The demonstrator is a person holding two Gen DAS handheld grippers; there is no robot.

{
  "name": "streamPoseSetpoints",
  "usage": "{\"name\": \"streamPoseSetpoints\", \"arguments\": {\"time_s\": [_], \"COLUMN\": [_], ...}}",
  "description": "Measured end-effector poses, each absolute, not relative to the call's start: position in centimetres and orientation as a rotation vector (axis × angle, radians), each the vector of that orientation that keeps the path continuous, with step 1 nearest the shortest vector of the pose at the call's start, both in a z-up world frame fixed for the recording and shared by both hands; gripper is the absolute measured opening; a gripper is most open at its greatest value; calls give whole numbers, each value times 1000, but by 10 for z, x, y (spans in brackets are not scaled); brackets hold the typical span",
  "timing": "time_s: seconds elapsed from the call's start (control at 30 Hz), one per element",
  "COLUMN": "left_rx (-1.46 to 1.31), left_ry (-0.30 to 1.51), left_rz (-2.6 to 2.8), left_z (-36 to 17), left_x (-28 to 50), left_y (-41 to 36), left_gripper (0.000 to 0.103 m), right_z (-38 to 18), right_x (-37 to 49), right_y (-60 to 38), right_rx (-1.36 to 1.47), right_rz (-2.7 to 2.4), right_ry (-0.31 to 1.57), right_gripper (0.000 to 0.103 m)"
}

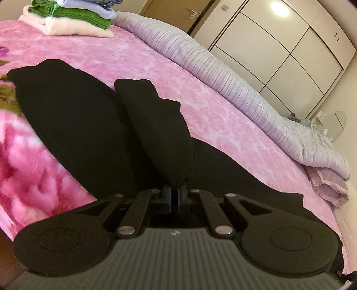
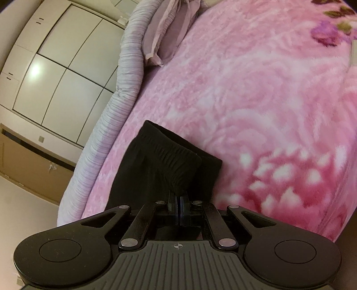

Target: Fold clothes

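A black garment (image 1: pixel 73 120) lies on the pink floral blanket (image 1: pixel 142 60) of a bed. In the left wrist view my left gripper (image 1: pixel 175 189) is shut on a raised fold of it, which stands up in front of the jaws. In the right wrist view my right gripper (image 2: pixel 178 196) is shut on the black garment (image 2: pixel 160 160) at its ribbed elastic edge, lifted a little above the blanket (image 2: pixel 256 93). Both pairs of fingertips are buried in the cloth.
A stack of folded clothes (image 1: pixel 73 17), cream, green and light blue, sits at the far left of the bed. A rolled lilac striped quilt (image 1: pixel 223 75) runs along the far side, with white wardrobe doors (image 1: pixel 290 40) behind. The quilt (image 2: pixel 125 89) and pillow (image 2: pixel 169 33) show at right wrist's left.
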State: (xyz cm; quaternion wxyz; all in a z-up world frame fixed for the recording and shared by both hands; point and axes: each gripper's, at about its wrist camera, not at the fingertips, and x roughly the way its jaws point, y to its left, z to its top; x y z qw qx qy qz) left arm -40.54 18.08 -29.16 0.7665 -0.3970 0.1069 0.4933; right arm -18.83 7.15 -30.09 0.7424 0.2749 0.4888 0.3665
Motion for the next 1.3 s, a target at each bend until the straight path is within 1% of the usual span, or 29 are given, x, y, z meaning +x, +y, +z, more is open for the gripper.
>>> {"name": "streamPoseSetpoints", "arguments": {"time_s": [0.13,0.3,0.47,0.6,0.7,0.77,0.8,0.83,0.87,0.9,0.97,1.03,1.07,1.1,1.2,1.27,1.3], "left_rx": [-842,-817,-788,-745,-742,-748,-753,-749,-744,-738,-730,-731,-737,-743,-756,-755,-755], "left_ry": [240,250,250,216,257,298,307,304,301,301,291,278,285,292,321,359,377], "left_rz": [1066,1059,1051,1049,1053,1056,1062,1067,1072,1077,1086,1101,1113,1124,1153,1159,1162], "left_z": [-290,-287,-283,-273,-284,-296,-302,-304,-302,-298,-290,-284,-284,-283,-279,-270,-266], "left_x": [-405,-404,-404,-412,-412,-409,-407,-406,-405,-404,-406,-412,-416,-419,-431,-441,-446], "left_y": [180,179,176,165,158,158,159,158,157,155,149,142,139,136,128,126,124], "left_gripper": [2,3,2,2,3,3,6,6,6,6,8,13,20,24,24,24,24], "right_z": [-303,-307,-289,-278,-288,-298,-302,-299,-296,-292,-279,-259,-252,-247,-251,-252,-248], "right_x": [-188,-182,-194,-196,-195,-197,-198,-200,-203,-205,-214,-229,-238,-249,-272,-290,-301], "right_y": [70,68,74,66,61,68,72,74,75,77,79,81,84,88,116,130,135], "right_rx": [596,664,587,632,606,523,480,450,421,392,320,222,178,131,-54,-119,-91], "right_rz": [806,792,803,832,789,773,770,762,754,745,725,701,686,673,676,654,701], "right_ry": [1086,1118,1031,997,1017,1051,1064,1056,1046,1035,992,898,848,805,823,842,843], "right_gripper": [0,2,0,0,0,1,2,3,8,19,31,31,31,32,32,32,32]}}
